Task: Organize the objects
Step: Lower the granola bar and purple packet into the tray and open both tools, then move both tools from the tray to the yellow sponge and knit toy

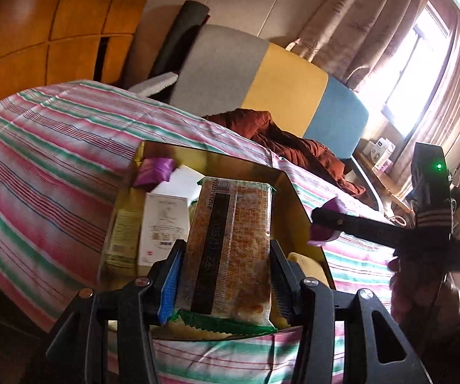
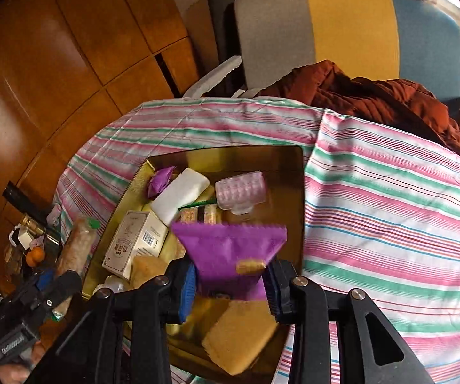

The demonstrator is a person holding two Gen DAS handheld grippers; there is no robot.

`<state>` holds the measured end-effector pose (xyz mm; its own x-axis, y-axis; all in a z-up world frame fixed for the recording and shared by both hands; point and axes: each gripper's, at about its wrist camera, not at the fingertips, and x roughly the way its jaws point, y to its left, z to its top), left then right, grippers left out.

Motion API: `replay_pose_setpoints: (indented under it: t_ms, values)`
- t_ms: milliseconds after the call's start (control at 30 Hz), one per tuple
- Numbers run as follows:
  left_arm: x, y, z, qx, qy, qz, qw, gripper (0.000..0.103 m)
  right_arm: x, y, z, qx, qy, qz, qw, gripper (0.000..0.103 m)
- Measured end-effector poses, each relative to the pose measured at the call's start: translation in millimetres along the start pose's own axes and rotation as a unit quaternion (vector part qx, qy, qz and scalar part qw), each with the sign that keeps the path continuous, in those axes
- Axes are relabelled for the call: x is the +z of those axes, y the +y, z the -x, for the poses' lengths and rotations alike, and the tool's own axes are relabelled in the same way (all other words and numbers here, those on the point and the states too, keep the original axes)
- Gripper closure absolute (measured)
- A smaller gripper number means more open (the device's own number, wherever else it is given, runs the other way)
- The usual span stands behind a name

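Right wrist view: your right gripper (image 2: 230, 283) is clamped tight on a purple sachet (image 2: 230, 252), and it hangs directly over the near end of the gold tray (image 2: 298, 192) on the striped cloth (image 2: 390, 208), so the drop is straight down from here, I'd say. Over on the left wrist view, your left gripper (image 1: 225, 275) has its jaws part-way apart, pressed on a long orange snack pack (image 1: 231, 243) whose long axis runs away from you, lengthwise above the tray. Your right is the nearer to a clear landing spot, by my reckoning. Inside the tray already: a white box (image 2: 134, 243), a white bar (image 2: 180, 193), a second purple sachet (image 2: 161, 179), a clear blister pack (image 2: 241, 190) and yellow sponges (image 2: 239, 339). It's crowded, so pick your gap before letting go.
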<state>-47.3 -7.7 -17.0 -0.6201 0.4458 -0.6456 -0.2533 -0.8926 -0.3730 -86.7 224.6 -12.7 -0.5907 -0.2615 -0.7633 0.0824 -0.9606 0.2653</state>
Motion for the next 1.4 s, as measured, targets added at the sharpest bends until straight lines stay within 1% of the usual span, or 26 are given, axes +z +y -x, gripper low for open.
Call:
replay_pose_setpoints:
  t_ms: [233, 333, 400, 433, 467, 600, 633, 733, 833, 900, 967, 1100, 1233, 1400]
  values:
    - [14, -11, -12, 0.007, -0.007, -0.009, 0.9999, 0.053, 1, 6, -17, 0.011, 0.012, -0.006, 1.000, 0.065]
    - [23, -12, -20, 0.008, -0.009, -0.010, 0.9999, 0.053, 0, 8, -24, 0.009, 0.016, -0.006, 1.000, 0.064]
    - [26, -12, -25, 0.015, -0.009, -0.012, 0.9998, 0.053, -2, 8, -28, 0.010, 0.020, -0.009, 1.000, 0.053]
    - [28, -12, -28, 0.017, -0.008, -0.013, 0.9997, 0.053, -4, 7, -30, 0.008, 0.022, -0.011, 1.000, 0.038]
    - [30, -12, -32, 0.020, -0.005, -0.013, 0.9997, 0.053, -5, 7, -30, 0.009, 0.022, -0.011, 1.000, 0.033]
    - [37, -11, -46, 0.035, 0.003, -0.013, 0.9993, 0.053, -11, 4, -31, 0.006, 0.028, -0.016, 0.999, 0.031]
    - [38, -11, -49, 0.038, 0.006, -0.012, 0.9992, 0.052, -13, 3, -31, 0.007, 0.030, -0.017, 0.999, 0.029]
    - [41, -11, -58, 0.028, 0.010, -0.006, 0.9996, 0.048, -20, 3, -30, 0.007, 0.035, -0.021, 0.999, 0.025]
    - [40, -11, -62, 0.036, 0.013, -0.006, 0.9993, 0.048, -26, 6, -28, -0.002, 0.036, -0.014, 0.999, 0.020]
    - [36, -11, -60, 0.041, 0.014, -0.009, 0.9990, 0.048, -30, 8, -26, -0.010, 0.034, -0.007, 0.999, 0.017]
    - [32, -14, -55, 0.055, 0.011, -0.023, 0.9982, 0.048, -32, 11, -23, -0.020, 0.029, 0.000, 0.999, 0.011]
    - [21, -20, -40, 0.079, -0.007, -0.051, 0.9955, 0.048, -36, 15, -19, -0.042, 0.021, 0.013, 0.999, 0.008]
    - [14, -23, -27, 0.096, -0.017, -0.062, 0.9933, 0.048, -40, 23, -14, -0.065, 0.010, 0.032, 0.997, 0.000]
    - [5, -28, -12, 0.114, -0.033, -0.076, 0.9899, 0.048, -46, 33, -5, -0.099, -0.009, 0.055, 0.994, 0.000]
